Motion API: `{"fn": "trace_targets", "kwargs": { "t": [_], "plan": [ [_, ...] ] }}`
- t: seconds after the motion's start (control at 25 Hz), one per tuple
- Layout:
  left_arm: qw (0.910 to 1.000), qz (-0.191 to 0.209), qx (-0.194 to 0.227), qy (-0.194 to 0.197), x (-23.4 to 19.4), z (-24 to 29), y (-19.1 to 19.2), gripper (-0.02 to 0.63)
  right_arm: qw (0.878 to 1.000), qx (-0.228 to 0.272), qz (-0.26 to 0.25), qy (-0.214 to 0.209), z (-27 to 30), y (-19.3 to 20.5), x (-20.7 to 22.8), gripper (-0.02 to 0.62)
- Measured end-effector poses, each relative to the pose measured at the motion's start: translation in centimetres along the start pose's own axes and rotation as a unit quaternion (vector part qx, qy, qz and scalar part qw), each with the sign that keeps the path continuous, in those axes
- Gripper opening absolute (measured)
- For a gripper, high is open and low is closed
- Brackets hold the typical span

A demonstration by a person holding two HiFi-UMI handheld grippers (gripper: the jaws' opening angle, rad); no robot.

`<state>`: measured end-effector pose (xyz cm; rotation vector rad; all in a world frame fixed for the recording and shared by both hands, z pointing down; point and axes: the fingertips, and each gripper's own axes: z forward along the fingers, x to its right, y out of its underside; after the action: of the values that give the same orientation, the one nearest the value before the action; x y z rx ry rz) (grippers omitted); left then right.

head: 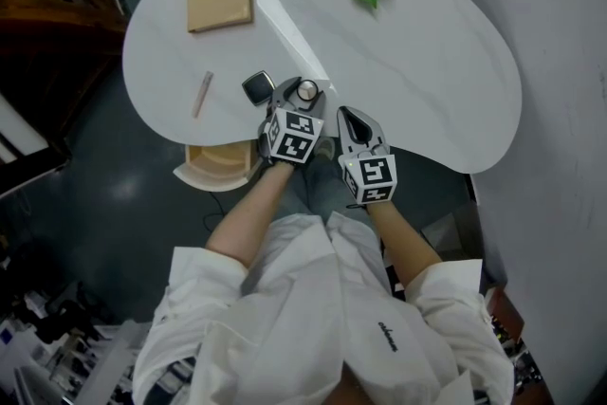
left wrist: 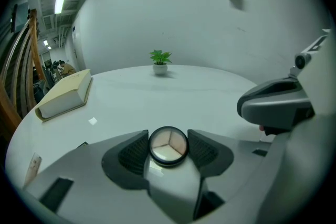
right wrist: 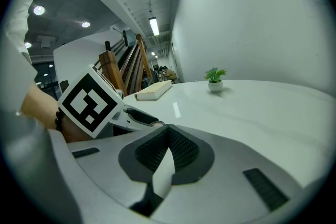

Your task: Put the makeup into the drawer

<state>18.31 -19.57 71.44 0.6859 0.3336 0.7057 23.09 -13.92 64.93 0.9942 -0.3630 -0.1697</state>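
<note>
The makeup (left wrist: 168, 145), a round case, sits on the white desk (head: 417, 62) near its edge, pinched by the left tongs (left wrist: 168, 140). The right tongs (right wrist: 167, 131) are closed on nothing. The drawer (head: 220, 164) is open below.

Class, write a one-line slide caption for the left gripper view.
Left gripper jaws grip a round three-shade compact on the white table; book and potted plant beyond.
</note>
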Motion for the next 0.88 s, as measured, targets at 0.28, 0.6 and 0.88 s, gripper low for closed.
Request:
{"fn": "trace_targets", "kwargs": {
  "t": [0.28,0.6,0.88],
  "plan": [
    [0.9996,-0.008,0.023,0.015,0.9,-1.3,-1.1,0.244,1.0,-0.004,-0.003,-0.019,-0.1,0.1,-0.2,0.017],
    [0.9972,-0.031,0.065,0.016,0.6,-8.4,0.4,0.244,0.997,-0.015,-0.019,-0.076,-0.3,0.6,-4.2,0.017],
    [0.995,-0.073,0.068,0.003,-2.2,-15.6,6.3,0.244,0.984,-0.027,-0.06,-0.167,-0.1,1.2,-14.0,0.017]
  ]
}}
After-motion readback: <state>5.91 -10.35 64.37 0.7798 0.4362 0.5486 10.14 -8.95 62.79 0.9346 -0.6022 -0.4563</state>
